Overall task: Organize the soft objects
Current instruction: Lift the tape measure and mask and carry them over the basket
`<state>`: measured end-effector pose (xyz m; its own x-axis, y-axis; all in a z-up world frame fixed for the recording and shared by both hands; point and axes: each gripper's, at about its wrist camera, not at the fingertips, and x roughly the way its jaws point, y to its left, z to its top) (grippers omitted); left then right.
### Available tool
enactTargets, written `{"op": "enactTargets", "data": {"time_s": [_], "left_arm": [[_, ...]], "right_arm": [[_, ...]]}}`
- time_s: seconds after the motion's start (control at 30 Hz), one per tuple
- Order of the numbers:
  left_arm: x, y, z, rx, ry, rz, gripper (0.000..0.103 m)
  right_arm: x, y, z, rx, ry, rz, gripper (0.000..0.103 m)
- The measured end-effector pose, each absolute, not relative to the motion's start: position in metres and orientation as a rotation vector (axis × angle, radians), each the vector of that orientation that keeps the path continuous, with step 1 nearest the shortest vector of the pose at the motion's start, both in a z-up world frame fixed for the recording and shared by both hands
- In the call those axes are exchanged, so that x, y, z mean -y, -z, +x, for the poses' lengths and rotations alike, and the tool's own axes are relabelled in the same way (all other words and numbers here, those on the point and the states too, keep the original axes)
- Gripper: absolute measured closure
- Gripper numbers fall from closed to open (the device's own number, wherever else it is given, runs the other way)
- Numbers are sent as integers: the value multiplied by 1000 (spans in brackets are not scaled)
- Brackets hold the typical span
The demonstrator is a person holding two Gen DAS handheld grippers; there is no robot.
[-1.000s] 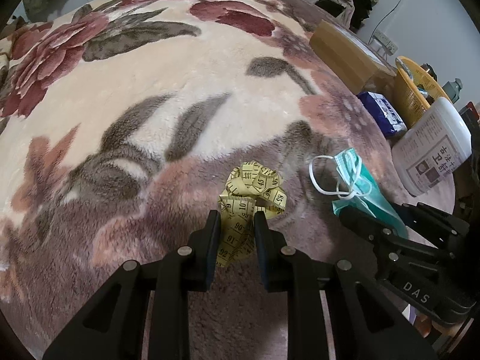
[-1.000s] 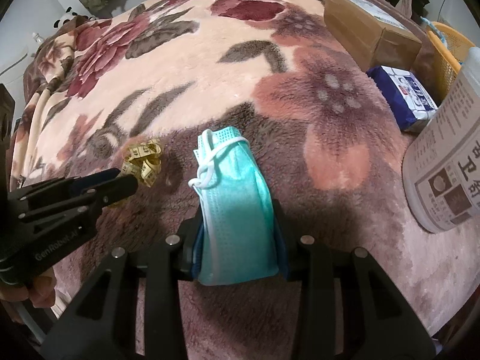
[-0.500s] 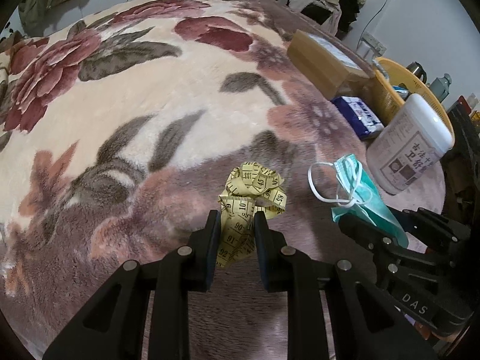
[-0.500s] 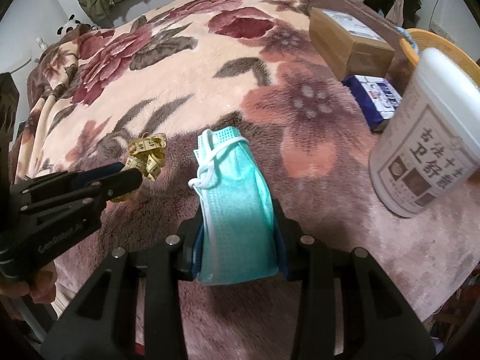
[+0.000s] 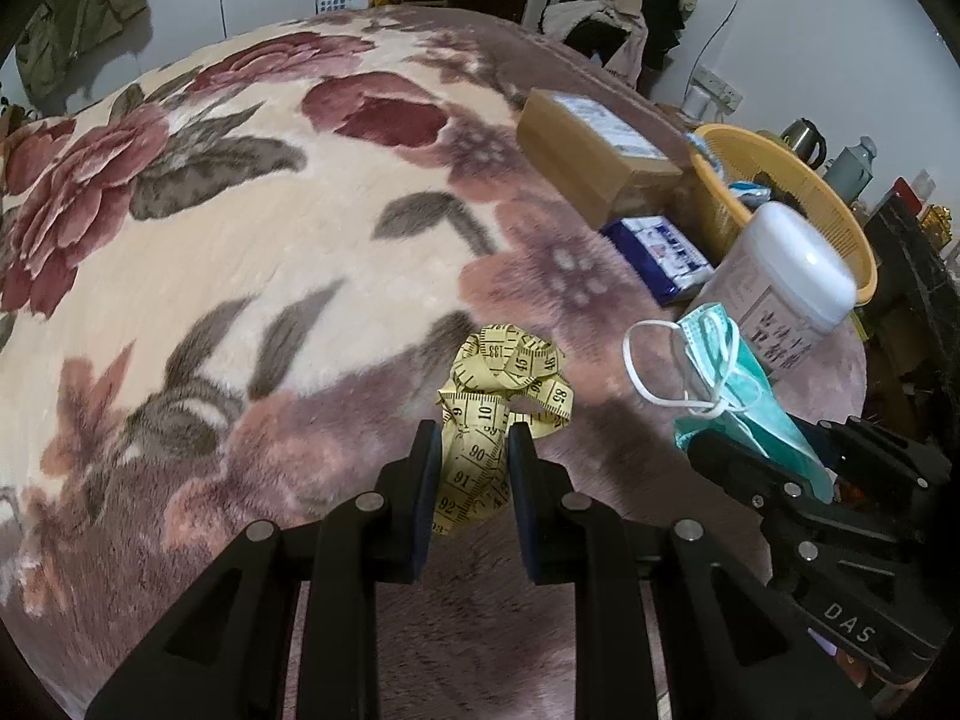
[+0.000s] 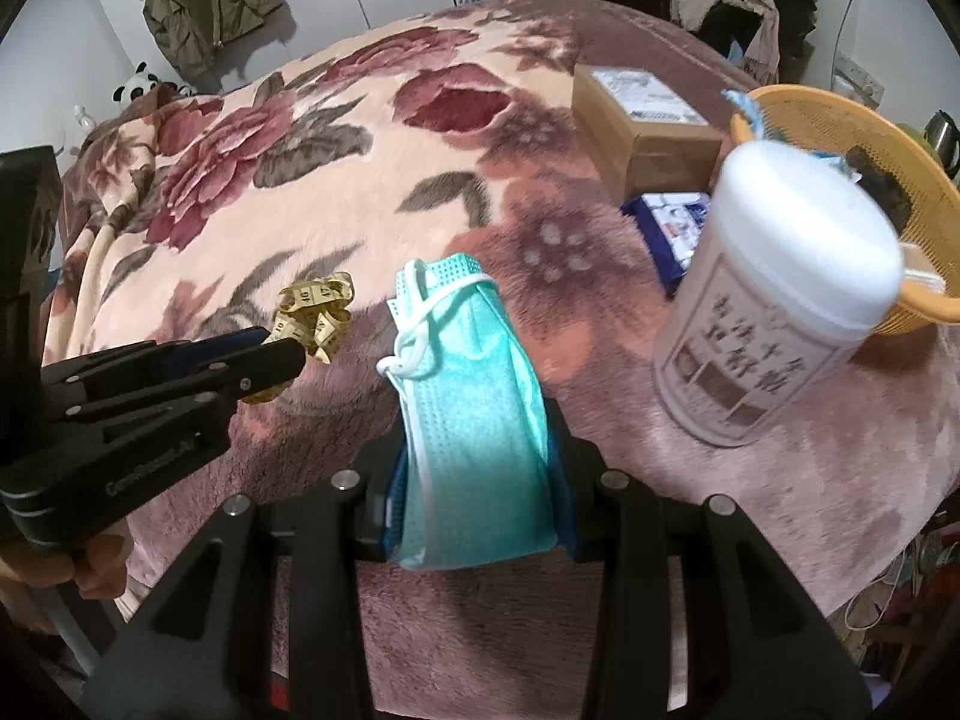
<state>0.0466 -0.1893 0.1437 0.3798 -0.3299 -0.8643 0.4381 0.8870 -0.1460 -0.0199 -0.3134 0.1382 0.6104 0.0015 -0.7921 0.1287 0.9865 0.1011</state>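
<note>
**Both soft items gripped and held above the blanket; placement outstanding**

Progress: left gripper [image 5: 467,450] clamped on crumpled yellow measuring tape [image 5: 507,387]; tape bunched between the pads, loose loops spilling out ahead toward 12 o'clock; judged clear of the floral blanket [image 5: 252,252], though exact gap cannot be told. Right gripper [image 6: 477,438] clamped on folded teal face mask [image 6: 474,408]; white ear loops dangling off the far end at about 11 o'clock; lower edge of mask hanging free below the pads. Seen from right wrist view, left gripper at 9 o'clock with tape at its tip; seen from left wrist view, mask at 3 o'clock. Pickup judged done for both items; deposit not yet done; likely destination the yellow basket [image 6: 924,204], already holding some items, contents too blurred to name.

Surroundings (right wrist view): white cylindrical canister [image 6: 780,312] at 2 o'clock, standing upright, directly between mask and basket; blue packet [image 6: 672,222] lying flat at 1 o'clock, just beside canister; cardboard box [image 6: 642,126] beyond packet, toward 1 o'clock, near basket rim. Green jacket on cabinet doors at 11 o'clock; panda toy near far blanket edge at 10 o'clock; clothes heaped at 1 o'clock in background.

Obstructions: canister the main one; straight path to basket likely to clip its lid; approach over the top or around via the box side advisable. Dangling ear loops and tape tails liable to snag on basket rim or canister; both grips look secure for now.
</note>
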Motion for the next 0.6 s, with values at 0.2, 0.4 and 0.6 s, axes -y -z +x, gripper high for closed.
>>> {"op": "enactTargets", "data": {"time_s": [0.2,0.4,0.6], "left_arm": [[211,-164,52,-1047,518,117,81],[234,-183,56,-1019,542,125,81],[264,-205,59,-984,581,134,81]], "right_arm": [[331,-163,-22,-868,96,155,64],[349,-185,-23,-829,120,154,64],[371,-206,-26,-788,148,159,64]]}}
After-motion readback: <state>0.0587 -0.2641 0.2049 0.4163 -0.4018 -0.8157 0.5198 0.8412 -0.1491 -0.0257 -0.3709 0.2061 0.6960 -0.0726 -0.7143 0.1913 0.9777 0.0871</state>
